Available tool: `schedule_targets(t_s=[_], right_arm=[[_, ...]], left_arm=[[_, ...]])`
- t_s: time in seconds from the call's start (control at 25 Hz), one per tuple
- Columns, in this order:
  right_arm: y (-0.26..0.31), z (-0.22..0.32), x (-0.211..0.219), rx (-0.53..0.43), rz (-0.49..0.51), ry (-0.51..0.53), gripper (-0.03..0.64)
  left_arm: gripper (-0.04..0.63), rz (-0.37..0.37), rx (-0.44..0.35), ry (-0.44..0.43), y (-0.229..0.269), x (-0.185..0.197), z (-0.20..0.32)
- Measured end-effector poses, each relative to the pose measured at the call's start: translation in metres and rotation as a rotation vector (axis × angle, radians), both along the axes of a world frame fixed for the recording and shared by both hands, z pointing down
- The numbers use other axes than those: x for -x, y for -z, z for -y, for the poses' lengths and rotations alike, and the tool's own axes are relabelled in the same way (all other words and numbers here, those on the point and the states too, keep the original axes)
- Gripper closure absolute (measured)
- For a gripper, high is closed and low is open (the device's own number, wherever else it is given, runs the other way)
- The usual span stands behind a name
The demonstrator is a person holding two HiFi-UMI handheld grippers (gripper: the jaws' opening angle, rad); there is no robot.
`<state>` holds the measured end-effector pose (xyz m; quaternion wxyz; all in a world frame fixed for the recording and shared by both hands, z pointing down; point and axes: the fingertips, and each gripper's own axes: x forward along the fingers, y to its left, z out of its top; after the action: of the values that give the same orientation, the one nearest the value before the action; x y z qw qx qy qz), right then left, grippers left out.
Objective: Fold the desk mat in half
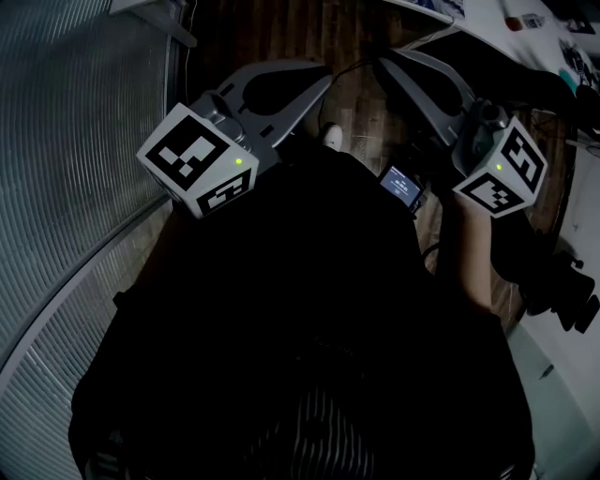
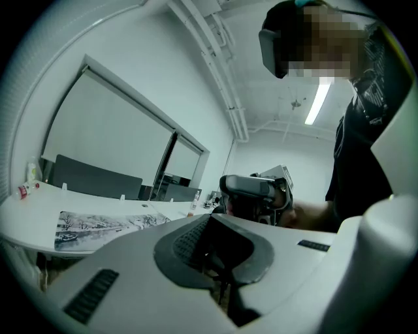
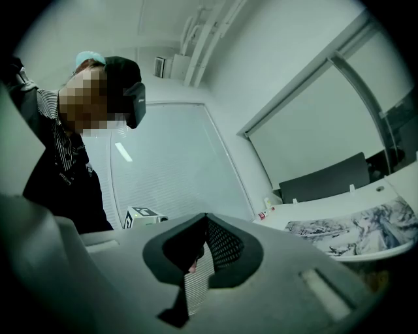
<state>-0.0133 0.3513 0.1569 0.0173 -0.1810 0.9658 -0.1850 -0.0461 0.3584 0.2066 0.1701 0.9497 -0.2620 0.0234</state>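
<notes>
The desk mat (image 2: 104, 224), printed with a pale wintry tree scene, lies flat on the white table (image 2: 39, 209); the right gripper view shows it too, as desk mat (image 3: 356, 229). Both grippers are held close to the person's dark torso, away from the table. In the head view my left gripper (image 1: 322, 75) and my right gripper (image 1: 385, 63) point forward over the floor, each with its jaws together and nothing between them. The left gripper (image 2: 209, 225) looks toward the right gripper, hand-held, and the right gripper (image 3: 206, 220) sees the left one's marker cube (image 3: 140, 215).
A ribbed glass wall (image 1: 66, 187) runs along the left. Wooden floor (image 1: 356, 112) lies ahead, with the white table's corner (image 1: 487, 23) at the top right. A small screen device (image 1: 401, 186) hangs by the waist. Dark chair backs (image 2: 91, 177) and small bottles (image 2: 27, 177) stand at the table's far side.
</notes>
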Motion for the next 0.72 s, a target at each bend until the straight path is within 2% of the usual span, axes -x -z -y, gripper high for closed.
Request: schedule_targets(t_s=[0.16, 0.32, 0.56, 0.72], right_arm=[[0.002, 0.032, -0.044, 0.034, 0.062, -0.027, 0.612], [-0.004, 0.045, -0.071, 0.021, 0.092, -0.028, 0.612], [0.007, 0.065, -0.118, 0.009, 0.119, -0.020, 0.612], [-0.002, 0.082, -0.159, 0.011, 0.139, -0.001, 0.612]], left_arm=[[0.588, 0.029, 0.022, -0.010, 0.005, -0.038, 0.027], [0.588, 0.050, 0.017, -0.025, -0.006, -0.066, 0.034], [0.588, 0.080, -0.003, -0.021, 0.010, -0.114, 0.057], [0.588, 0.074, 0.034, -0.025, 0.007, -0.154, 0.073]])
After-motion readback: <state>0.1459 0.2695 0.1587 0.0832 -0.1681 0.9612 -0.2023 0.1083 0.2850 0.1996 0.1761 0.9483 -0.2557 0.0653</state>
